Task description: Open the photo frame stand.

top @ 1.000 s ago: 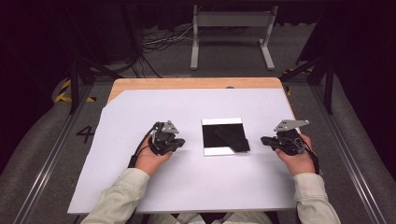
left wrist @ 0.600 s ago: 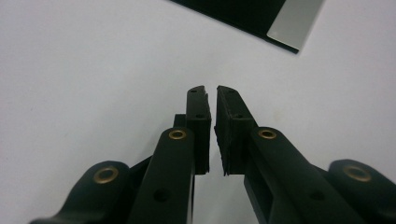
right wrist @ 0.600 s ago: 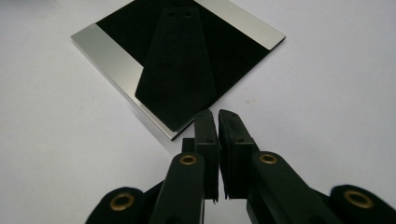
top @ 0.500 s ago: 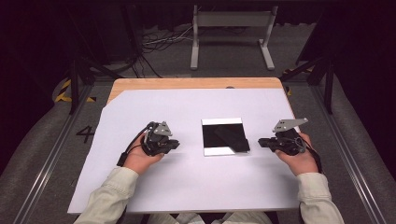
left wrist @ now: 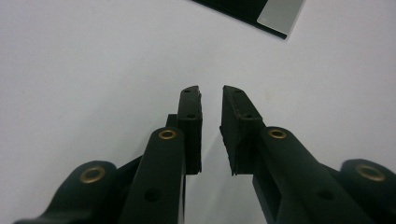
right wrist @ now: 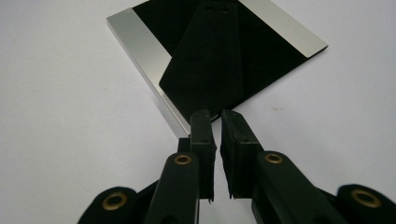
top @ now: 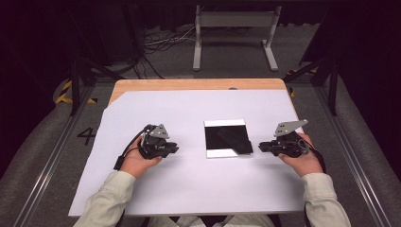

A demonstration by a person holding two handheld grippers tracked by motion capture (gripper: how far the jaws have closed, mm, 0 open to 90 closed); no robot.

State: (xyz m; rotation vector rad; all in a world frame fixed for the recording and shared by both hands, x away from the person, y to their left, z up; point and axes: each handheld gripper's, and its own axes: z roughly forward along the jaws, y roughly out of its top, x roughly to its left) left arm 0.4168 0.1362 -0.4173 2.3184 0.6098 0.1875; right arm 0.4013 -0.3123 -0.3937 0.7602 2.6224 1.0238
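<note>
The high view is lit unevenly: the large white sheet covering the table point(top: 189, 189) is bright and evenly washed, while the floor and stands behind it sink into near black. Light seems to fall from above, since shadows under the hands are faint and short. In the left gripper view the white surface ahead of the jaws glows softly, and the nearest black parts at the bottom blur. In the right gripper view the flat square plate with a black middle and silvery mirror-like strips point(right wrist: 140, 42), just beyond the jaw tips, gives a pale sheen (no harsh glare), its black area reflecting a dark shape.
</note>
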